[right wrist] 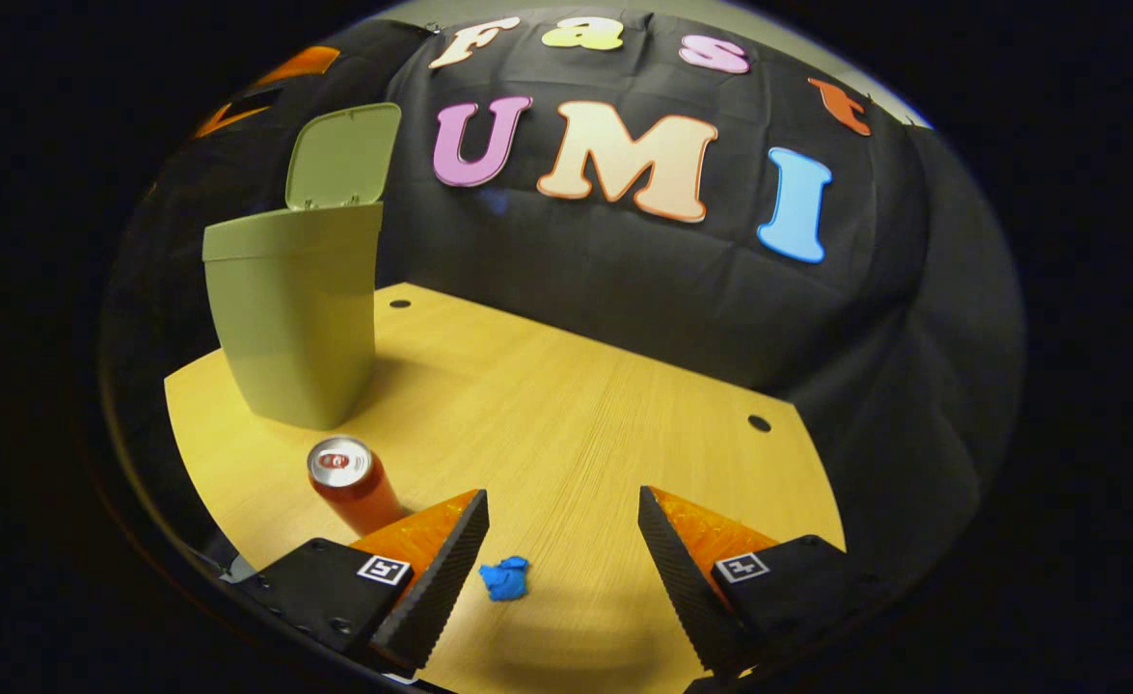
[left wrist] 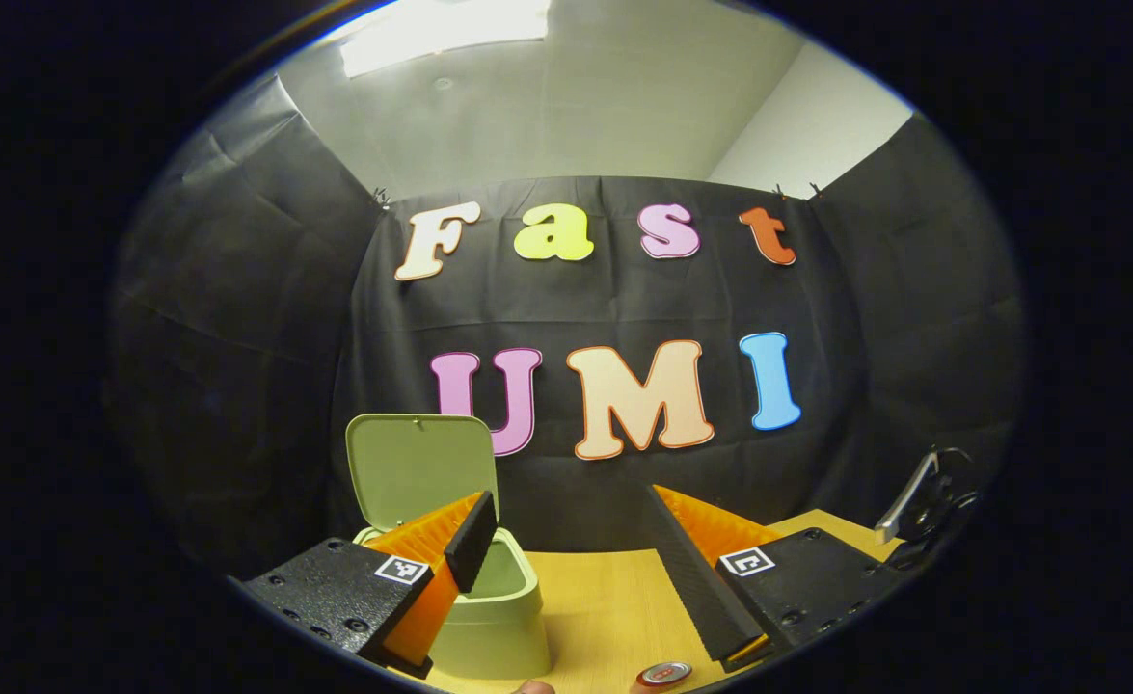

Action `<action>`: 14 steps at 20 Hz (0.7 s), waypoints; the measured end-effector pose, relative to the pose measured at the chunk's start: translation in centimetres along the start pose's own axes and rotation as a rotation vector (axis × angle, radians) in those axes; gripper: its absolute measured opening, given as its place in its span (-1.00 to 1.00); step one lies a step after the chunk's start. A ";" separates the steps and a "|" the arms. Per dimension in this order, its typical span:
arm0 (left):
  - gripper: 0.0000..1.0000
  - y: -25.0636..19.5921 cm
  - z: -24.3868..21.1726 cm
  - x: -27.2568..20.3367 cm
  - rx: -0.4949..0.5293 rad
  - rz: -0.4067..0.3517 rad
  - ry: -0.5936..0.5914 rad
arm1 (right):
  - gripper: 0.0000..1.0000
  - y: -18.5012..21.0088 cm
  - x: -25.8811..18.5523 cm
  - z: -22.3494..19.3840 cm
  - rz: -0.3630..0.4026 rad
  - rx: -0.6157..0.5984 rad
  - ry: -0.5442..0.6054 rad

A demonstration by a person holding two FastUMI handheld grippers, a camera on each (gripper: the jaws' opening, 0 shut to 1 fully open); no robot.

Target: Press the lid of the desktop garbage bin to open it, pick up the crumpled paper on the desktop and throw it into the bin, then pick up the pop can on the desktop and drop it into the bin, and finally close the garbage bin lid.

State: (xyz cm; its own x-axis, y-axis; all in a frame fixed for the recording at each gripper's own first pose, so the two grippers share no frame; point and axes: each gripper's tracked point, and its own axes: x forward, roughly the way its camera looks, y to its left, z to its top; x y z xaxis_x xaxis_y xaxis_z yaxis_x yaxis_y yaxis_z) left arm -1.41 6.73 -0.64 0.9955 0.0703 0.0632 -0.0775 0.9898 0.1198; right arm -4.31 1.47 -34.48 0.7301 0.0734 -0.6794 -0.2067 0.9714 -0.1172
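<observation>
A pale green bin (right wrist: 296, 318) stands at the back left of the wooden table with its lid (right wrist: 342, 156) swung up. In the left gripper view the bin (left wrist: 494, 617) sits just behind my left finger, its lid (left wrist: 421, 467) upright. My left gripper (left wrist: 566, 540) is open and high over the table, holding nothing. A red pop can (right wrist: 352, 490) stands upright in front of the bin; its top (left wrist: 664, 673) shows low in the left gripper view. A small crumpled blue paper (right wrist: 505, 578) lies on the table between the fingers of my open right gripper (right wrist: 563, 535), closer to its left finger.
The wooden table (right wrist: 576, 405) has two small dark holes (right wrist: 759, 423) and ends at the black cloth wall behind and to the right. A metal and black fixture (left wrist: 923, 501) shows at the right edge of the left gripper view.
</observation>
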 end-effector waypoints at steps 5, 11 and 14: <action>0.87 -0.2 -1.0 -0.5 0.035 0.000 0.034 | 0.97 0.6 2.0 -5.7 0.028 0.019 0.165; 0.87 0.3 -1.4 -1.0 0.068 0.020 0.057 | 0.98 1.9 2.7 -10.8 0.072 0.006 0.290; 0.87 1.1 -1.2 -1.5 0.110 0.039 0.046 | 0.96 3.4 2.9 -11.9 0.116 0.042 0.331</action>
State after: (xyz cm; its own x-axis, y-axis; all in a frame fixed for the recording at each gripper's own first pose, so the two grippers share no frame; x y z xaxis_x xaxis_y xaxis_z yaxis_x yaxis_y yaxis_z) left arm -2.94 7.88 -1.77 0.9929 0.1161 0.0247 -0.1187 0.9669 0.2260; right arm -10.69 2.31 -45.50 0.4512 0.1131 -0.8852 -0.2441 0.9697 -0.0005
